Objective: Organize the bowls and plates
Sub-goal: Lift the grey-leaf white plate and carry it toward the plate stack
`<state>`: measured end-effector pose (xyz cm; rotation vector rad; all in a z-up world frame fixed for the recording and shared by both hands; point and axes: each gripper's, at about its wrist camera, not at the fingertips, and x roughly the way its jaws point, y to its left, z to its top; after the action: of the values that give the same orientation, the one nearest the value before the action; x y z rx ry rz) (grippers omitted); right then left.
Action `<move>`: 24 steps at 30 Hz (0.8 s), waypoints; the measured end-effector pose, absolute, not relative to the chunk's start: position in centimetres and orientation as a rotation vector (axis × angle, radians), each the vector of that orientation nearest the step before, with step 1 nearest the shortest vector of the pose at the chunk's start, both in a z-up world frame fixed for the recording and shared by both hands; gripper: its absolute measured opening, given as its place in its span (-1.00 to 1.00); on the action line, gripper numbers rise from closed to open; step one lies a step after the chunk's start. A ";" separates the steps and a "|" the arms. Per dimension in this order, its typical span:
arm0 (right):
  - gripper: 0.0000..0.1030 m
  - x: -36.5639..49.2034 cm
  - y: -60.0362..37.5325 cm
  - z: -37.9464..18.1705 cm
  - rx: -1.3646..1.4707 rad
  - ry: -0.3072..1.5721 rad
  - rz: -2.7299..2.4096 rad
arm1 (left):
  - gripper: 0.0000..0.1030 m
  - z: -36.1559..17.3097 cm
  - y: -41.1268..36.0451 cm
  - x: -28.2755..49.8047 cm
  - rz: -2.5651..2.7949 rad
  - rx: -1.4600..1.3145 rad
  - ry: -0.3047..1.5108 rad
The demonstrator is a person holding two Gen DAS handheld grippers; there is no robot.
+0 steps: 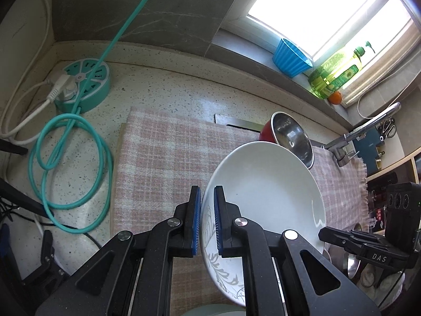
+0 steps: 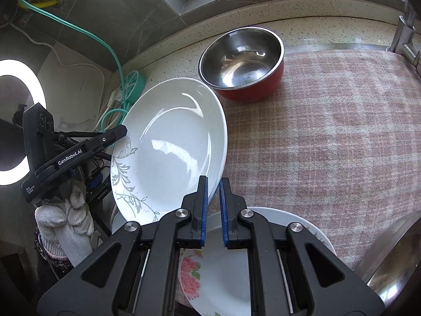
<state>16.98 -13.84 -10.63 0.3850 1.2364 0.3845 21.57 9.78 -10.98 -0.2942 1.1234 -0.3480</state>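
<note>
- Two grippers share one white plate (image 2: 171, 144): the left gripper (image 1: 207, 220) pinches the rim on the side printed with a grey leaf pattern, and the right gripper (image 2: 213, 210) has its blue pads closed on the opposite rim.
- That plate is held up off the pink checked cloth (image 2: 329, 144), tilted steeply on edge, its concave face turned toward the right wrist camera; in that view its long axis runs from the patterned lower-left rim up toward the red bowl.
- Nothing lies in the plate; only window glare shows on its glaze.
- Just beyond its upper edge stands a red bowl (image 2: 250, 89) with a steel lining, upright on the cloth and holding nothing that I can see.
- Below the right gripper lies a second plate (image 2: 223, 276) with a pink flower print, flat on the cloth, partly hidden by the fingers.
- At the lower right edge of the right wrist view curves a steel rim (image 2: 389, 258); what it belongs to cannot be told.
- Farther out, on the speckled countertop (image 1: 163, 89), sits a round teal power strip (image 1: 83, 87) with a white plug in it and a looped teal cable (image 1: 73, 171).
- On the window ledge stand a blue ribbed cup (image 1: 290, 58), a green bottle (image 1: 334, 73) and an orange fruit (image 1: 335, 98).
- A chrome tap (image 1: 363, 131) rises beside the cloth.
</note>
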 end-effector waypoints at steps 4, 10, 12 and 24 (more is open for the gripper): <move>-0.83 15.6 -14.9 -10.2 0.402 1.219 0.371 | -0.85 -10.3 8.6 20.5 -0.375 -0.283 1.112; -0.83 13.6 -16.4 -10.0 0.418 1.207 0.347 | -0.85 -10.2 7.0 19.0 -0.413 -0.275 1.116; -0.83 13.1 -16.5 -10.1 0.427 1.205 0.337 | -0.85 -10.1 6.4 18.4 -0.421 -0.264 1.116; -0.82 7.3 -19.5 -10.4 0.461 1.191 0.297 | -0.85 -9.5 3.9 15.5 -0.497 -0.239 1.125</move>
<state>7.35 -19.50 -10.43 0.4612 1.1906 0.2971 15.51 3.90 -9.50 -0.2387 1.1245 -0.4967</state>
